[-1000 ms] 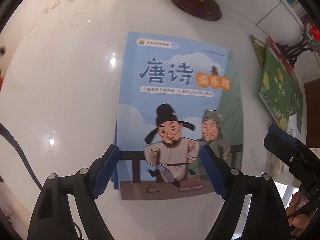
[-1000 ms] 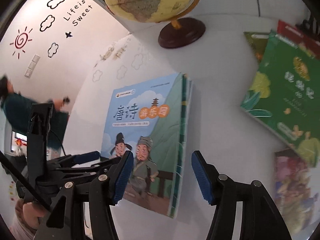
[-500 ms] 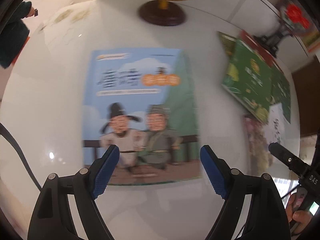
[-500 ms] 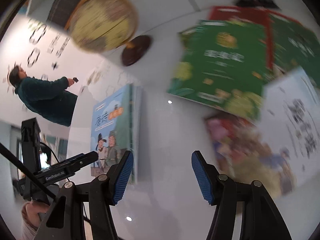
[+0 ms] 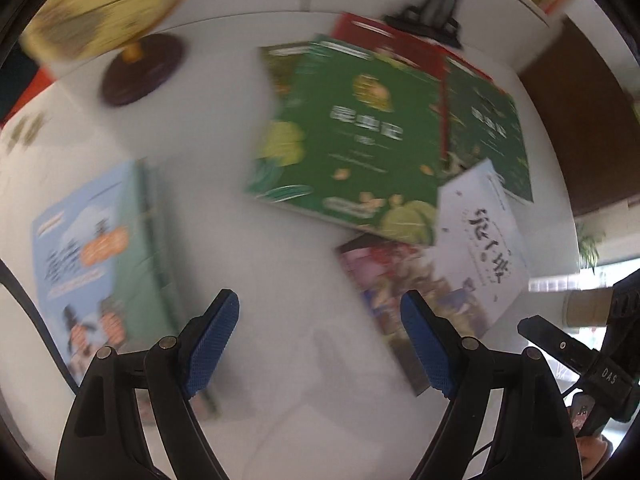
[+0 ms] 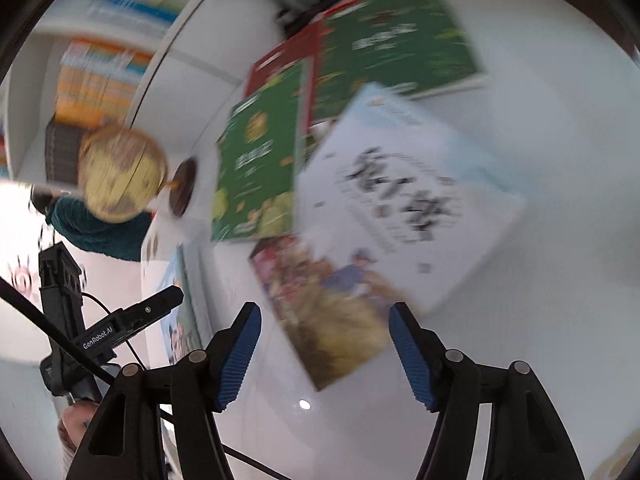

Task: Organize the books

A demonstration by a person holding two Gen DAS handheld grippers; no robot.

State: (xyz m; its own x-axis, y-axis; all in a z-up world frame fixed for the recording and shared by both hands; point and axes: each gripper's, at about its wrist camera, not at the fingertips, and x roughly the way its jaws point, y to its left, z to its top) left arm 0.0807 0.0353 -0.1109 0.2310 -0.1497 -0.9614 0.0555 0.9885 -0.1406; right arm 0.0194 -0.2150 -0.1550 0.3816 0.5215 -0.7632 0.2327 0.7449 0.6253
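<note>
Both views are motion-blurred. A pile of books lies spread on the white table [image 5: 312, 380]: a green book [image 5: 348, 140] on top, a white book [image 5: 484, 232], a colourful picture book [image 5: 400, 280], a red one [image 5: 392, 40] and a second green one [image 5: 492, 128]. A blue book [image 5: 92, 260] lies apart at the left. My left gripper [image 5: 320, 304] hangs open over bare table between the blue book and the pile. My right gripper [image 6: 325, 314] is opening above the near corner of the picture book [image 6: 316, 280], its pads touching nothing. The white book [image 6: 400, 200] lies just beyond.
A globe [image 5: 108, 8] on a dark round base [image 5: 142, 70] stands at the back left. A black metal stand [image 5: 436, 12] sits behind the pile. A person in a teal top [image 6: 100, 228] stands beyond the table, near a bookshelf [image 6: 104, 72].
Both grippers have swung right, away from the blue book and toward the spread pile. The right gripper's jaws stand a little wider. Neither holds anything.
</note>
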